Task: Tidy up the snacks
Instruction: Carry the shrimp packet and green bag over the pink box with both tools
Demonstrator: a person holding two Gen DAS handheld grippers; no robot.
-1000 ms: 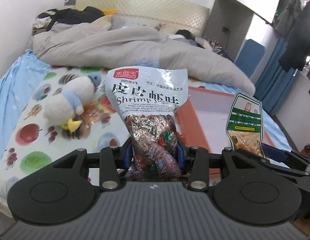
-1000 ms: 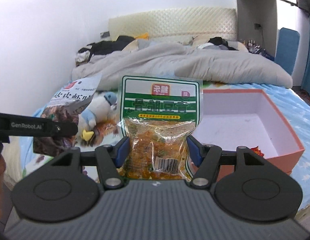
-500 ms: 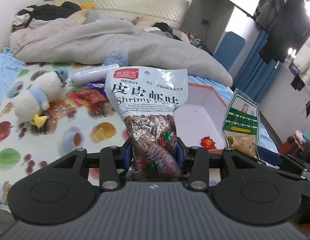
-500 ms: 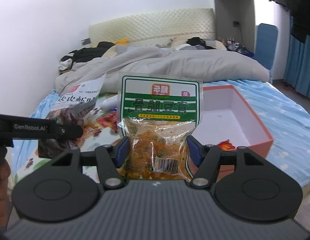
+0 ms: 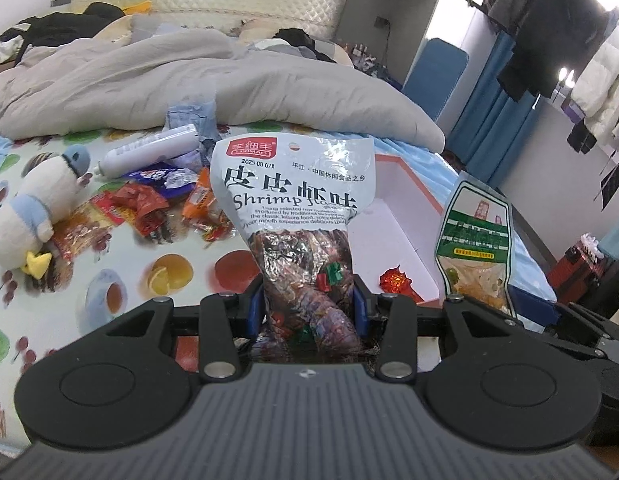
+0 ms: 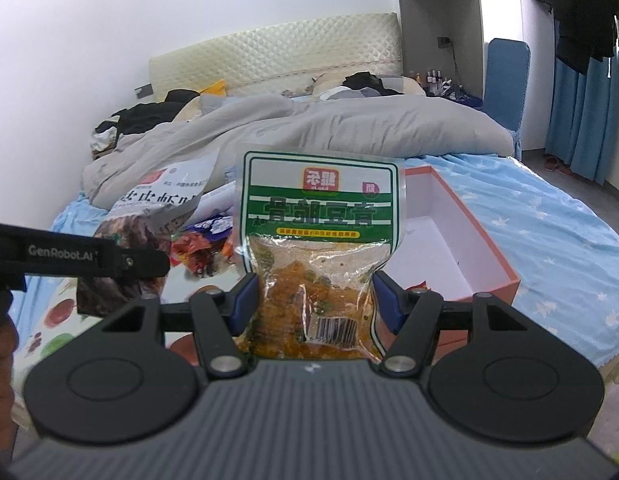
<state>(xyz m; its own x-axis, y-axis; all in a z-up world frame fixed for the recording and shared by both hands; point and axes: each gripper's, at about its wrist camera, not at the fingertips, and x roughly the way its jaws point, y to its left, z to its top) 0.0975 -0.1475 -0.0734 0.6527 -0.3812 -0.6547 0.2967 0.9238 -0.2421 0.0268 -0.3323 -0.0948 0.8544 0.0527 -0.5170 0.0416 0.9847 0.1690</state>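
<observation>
My left gripper is shut on the lower part of a silver shrimp snack bag, held upright above the bed. My right gripper is shut on a green-and-white snack bag with orange contents, also upright. Each bag shows in the other view: the green bag at the right, the shrimp bag at the left beside the left gripper's black finger. An open orange box with a white inside lies just beyond both bags; a red wrapped snack sits in it. The box shows in the right wrist view too.
A pile of loose snack packets lies on the fruit-print sheet, with a white tube and a plush penguin to the left. A grey duvet covers the far bed. Blue curtains and hanging clothes stand at the right.
Both grippers have travelled right along the bed with their bags still held. The plush penguin has slid left in view, the snack pile has appeared, and the box's inside with the red snack shows.
</observation>
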